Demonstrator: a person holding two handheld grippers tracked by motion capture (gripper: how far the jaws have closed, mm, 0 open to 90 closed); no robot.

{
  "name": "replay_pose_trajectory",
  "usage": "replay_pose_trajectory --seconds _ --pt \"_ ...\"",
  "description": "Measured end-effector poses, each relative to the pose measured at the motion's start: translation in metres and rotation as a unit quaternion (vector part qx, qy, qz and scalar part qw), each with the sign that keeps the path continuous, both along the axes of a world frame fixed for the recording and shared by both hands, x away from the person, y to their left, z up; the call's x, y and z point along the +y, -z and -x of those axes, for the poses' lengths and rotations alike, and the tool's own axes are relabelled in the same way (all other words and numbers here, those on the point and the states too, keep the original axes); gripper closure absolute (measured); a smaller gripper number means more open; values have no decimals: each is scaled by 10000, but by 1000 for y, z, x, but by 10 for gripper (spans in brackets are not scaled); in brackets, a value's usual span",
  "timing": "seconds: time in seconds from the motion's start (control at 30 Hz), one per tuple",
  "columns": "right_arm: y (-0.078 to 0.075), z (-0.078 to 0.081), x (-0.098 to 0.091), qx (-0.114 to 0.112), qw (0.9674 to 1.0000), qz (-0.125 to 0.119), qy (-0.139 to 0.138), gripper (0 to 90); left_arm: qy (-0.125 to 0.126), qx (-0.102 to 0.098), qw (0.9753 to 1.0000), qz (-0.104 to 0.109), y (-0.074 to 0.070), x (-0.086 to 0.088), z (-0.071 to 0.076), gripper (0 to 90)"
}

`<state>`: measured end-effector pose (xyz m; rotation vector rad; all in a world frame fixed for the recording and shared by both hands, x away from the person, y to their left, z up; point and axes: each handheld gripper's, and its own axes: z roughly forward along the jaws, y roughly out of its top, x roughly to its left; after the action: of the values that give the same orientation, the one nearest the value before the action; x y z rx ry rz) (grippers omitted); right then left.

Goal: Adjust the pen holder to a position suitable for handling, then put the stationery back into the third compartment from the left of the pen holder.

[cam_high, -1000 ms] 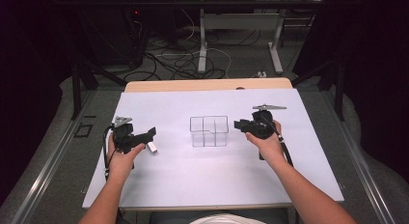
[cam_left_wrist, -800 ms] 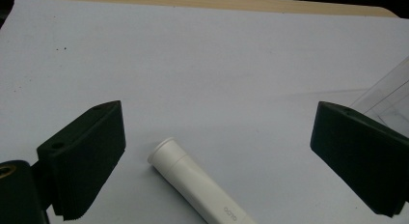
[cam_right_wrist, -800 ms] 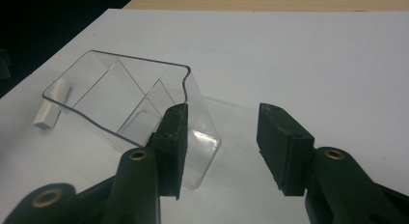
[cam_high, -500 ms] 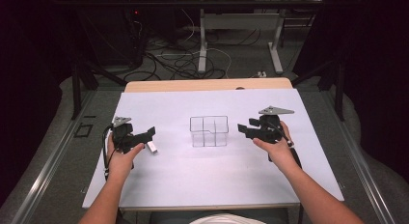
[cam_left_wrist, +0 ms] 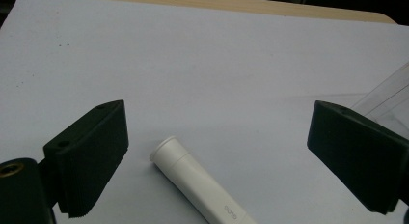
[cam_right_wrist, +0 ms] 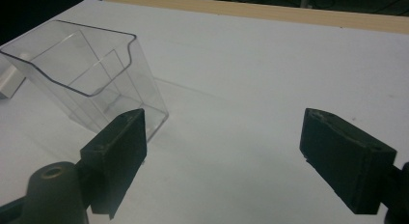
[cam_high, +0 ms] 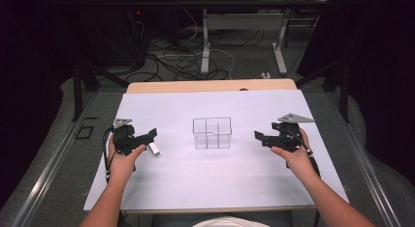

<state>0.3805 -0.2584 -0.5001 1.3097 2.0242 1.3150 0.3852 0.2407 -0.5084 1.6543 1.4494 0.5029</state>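
A white sheet (cam_high: 215,178) covers the table, with a strip of bare wood (cam_high: 210,85) showing along the far edge. A clear plastic box (cam_high: 212,133) stands upright at the middle of the sheet; inner dividers split it into compartments, and all of them look empty. The left gripper (cam_high: 147,137) is held in the person's left hand (cam_high: 122,158) at the left side of the sheet, pointing toward the box, jaws wide apart and holding nothing. A white tube (cam_high: 154,148) lies flat on the sheet just beside the left gripper's tips, on the near side. In the left gripper view the tube (cam_left_wrist: 197,183) lies between the spread jaws without touching either, its capped end pointing away from the camera; small grey print on its body is too small to read. The right gripper (cam_high: 260,137) is held in the right hand (cam_high: 293,156) at the right side, pointing toward the box and apart from it, jaws likewise wide apart and empty. In the right gripper view the box (cam_right_wrist: 87,79) sits ahead and to the left of the jaws, near the left one. Cables (cam_high: 195,60) lie on the floor beyond the table.
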Motion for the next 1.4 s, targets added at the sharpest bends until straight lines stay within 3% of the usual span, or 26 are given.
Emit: replay_pose_trajectory --seconds 0.13,0.37,0.7,0.87,1.07,1.23,1.4 --pt "7 3 -10 -37 9999 22 135 157 -44 24 9999 91 0 2 0 78" --pt "20 3 -19 -188 9986 428 252 151 -112 71 9993 351 0 6 -1 78" --pt "25 2 -26 -178 9987 323 339 151 -229 253 9967 735 3 11 -5 105" --pt "25 1 -29 -151 9989 260 359 152 -363 441 9957 731 6 14 -7 166" --pt "25 2 -33 -131 9990 206 386 152 -547 760 9912 939 5 18 -8 222" --pt "24 3 -34 -110 9989 127 443 152 -702 744 9889 1075 7 21 -9 241" --pt "25 3 -35 -121 9990 124 418 152 -822 886 9864 1116 9 23 -9 256"
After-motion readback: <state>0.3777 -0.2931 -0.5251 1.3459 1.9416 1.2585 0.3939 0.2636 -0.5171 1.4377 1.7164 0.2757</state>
